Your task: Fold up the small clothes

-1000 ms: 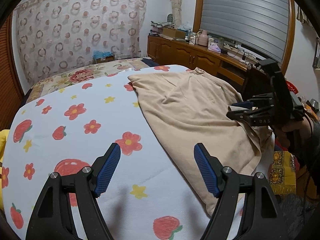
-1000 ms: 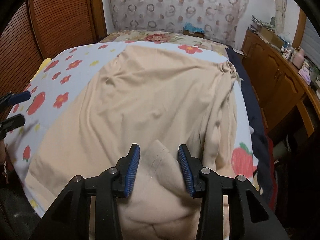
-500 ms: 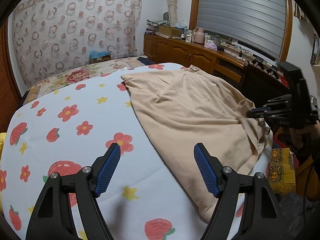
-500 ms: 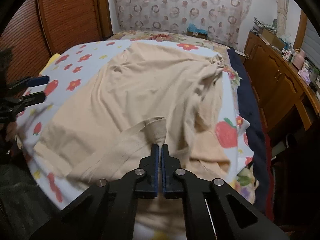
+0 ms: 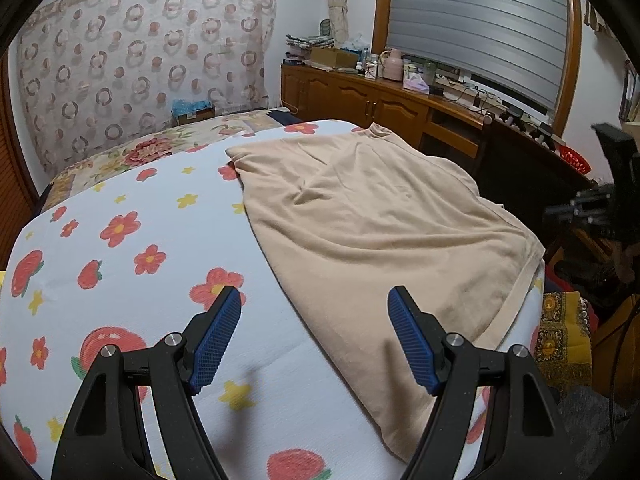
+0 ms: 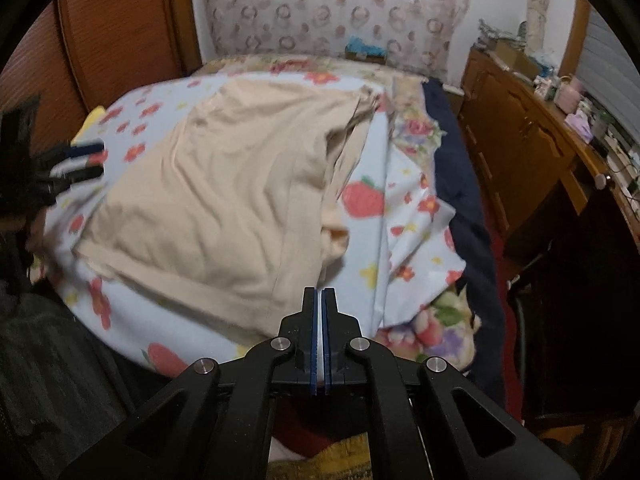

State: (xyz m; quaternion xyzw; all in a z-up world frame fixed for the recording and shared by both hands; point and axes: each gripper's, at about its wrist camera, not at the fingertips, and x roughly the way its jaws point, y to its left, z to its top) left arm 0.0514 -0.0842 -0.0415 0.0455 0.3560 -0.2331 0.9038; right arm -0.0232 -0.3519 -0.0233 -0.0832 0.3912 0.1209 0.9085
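Left wrist view: the left hand-held gripper (image 5: 314, 338) hangs released over the flowered bed sheet (image 5: 132, 264); the beige garment (image 5: 384, 232) now lies flatter at 1 o'clock. Right wrist view: the right hand-held gripper (image 6: 319, 300) is clenched, has let go of the garment (image 6: 224, 200) and has drawn back toward the bed's near edge; wooden cabinets (image 6: 516, 128) stand at 2 o'clock.

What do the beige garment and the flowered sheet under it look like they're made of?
Beige garment: soft matte knit, probably cotton jersey, judging by its limp drape and fine rounded wrinkles. Flowered sheet: thin woven-looking cloth with a printed pattern, matte; a faint ribbed texture shows near the left gripper. Exact fibres cannot be told.
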